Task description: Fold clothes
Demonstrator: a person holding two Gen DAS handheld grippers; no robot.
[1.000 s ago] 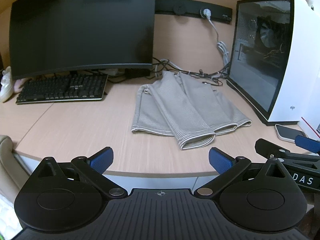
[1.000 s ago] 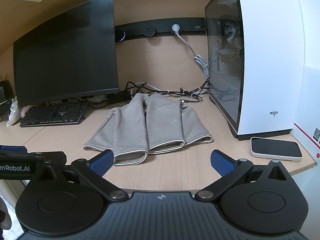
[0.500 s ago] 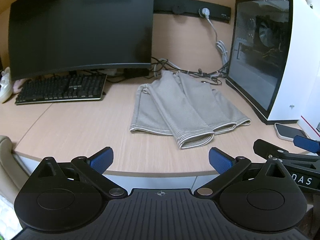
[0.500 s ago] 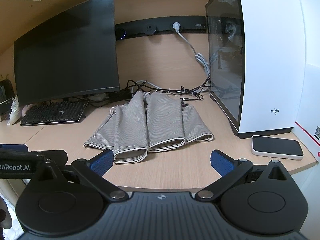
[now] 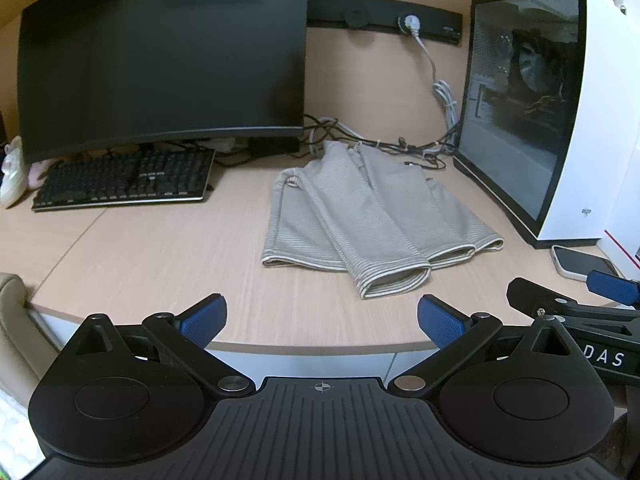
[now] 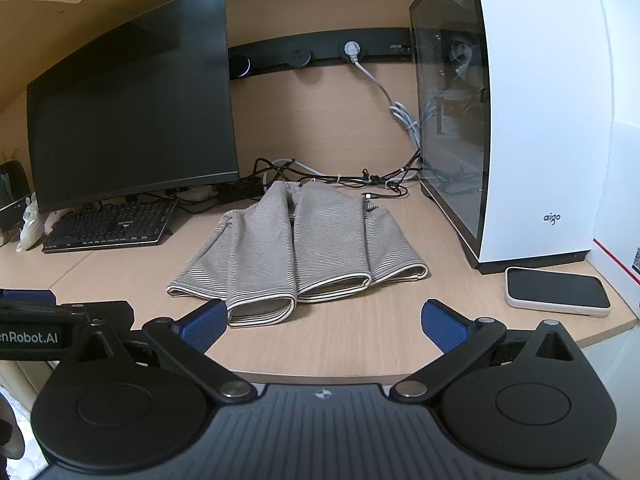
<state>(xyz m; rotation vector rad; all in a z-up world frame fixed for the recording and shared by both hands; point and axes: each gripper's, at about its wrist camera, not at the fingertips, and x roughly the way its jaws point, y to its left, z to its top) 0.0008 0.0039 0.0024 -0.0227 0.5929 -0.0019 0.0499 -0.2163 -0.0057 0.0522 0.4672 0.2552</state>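
Observation:
A grey striped garment (image 5: 368, 216) lies on the wooden desk (image 5: 160, 264), gathered into overlapping folds with its hems toward me; it also shows in the right wrist view (image 6: 304, 248). My left gripper (image 5: 320, 320) is open and empty, hovering over the desk's front edge, short of the garment. My right gripper (image 6: 324, 322) is open and empty, just in front of the nearest hem. The right gripper's body shows at the right of the left wrist view (image 5: 576, 312), and the left gripper's body shows at the left of the right wrist view (image 6: 64, 320).
A black monitor (image 5: 160, 60) and keyboard (image 5: 124, 180) stand at the back left. A white PC case (image 6: 516, 120) stands at the right, with a phone (image 6: 556, 290) in front of it. Cables (image 6: 340, 178) lie behind the garment.
Both grippers have drifted slightly; the garment sits a little closer to the right gripper. Nothing was taken hold of, and the garment has not moved on the desk.

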